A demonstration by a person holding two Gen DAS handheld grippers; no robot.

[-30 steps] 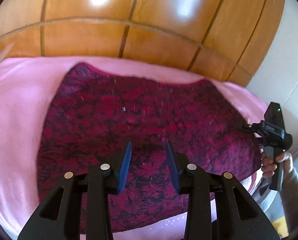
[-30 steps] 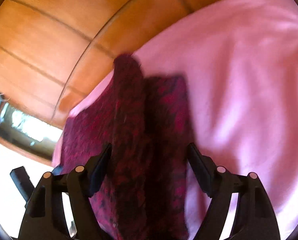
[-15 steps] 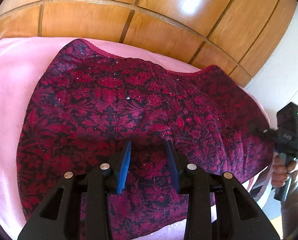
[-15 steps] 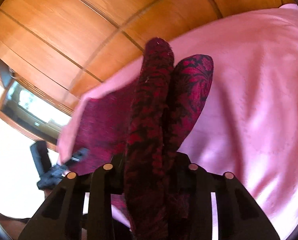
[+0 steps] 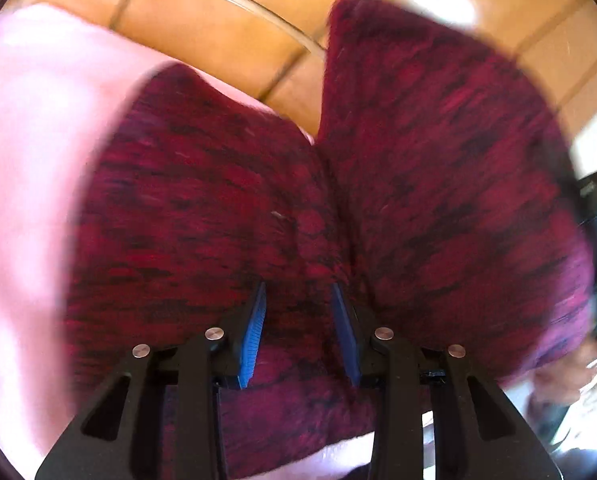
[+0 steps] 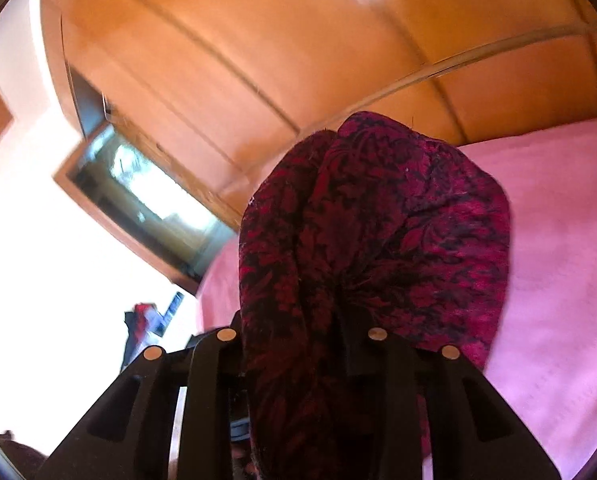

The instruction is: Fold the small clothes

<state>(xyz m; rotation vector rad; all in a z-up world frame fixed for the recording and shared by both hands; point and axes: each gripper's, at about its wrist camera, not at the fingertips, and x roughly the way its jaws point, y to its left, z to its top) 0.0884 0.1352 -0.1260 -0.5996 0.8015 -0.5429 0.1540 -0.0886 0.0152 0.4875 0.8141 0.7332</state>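
R gripper (image 6: 298,336) clamped on bunched edge of garment (image 6: 378,232); jaws just been closing, cloth between them. That side lifted off pink sheet (image 6: 558,280), prob. to carry over as a fold. L gripper (image 5: 298,320) narrow gap, pads over flat half of garment (image 5: 202,216), nothing pinched; likely anchoring near crease line. Wood panel (image 6: 298,60) behind.

A pink bed cover (image 6: 558,264) spreads over the bed, reaching its far edge under a glossy wooden panelled wall (image 6: 298,60) crossed by thin grooves. In the right wrist view a wood-framed window (image 6: 146,196) sits on the bright white wall (image 6: 38,248) beyond the bed's left edge
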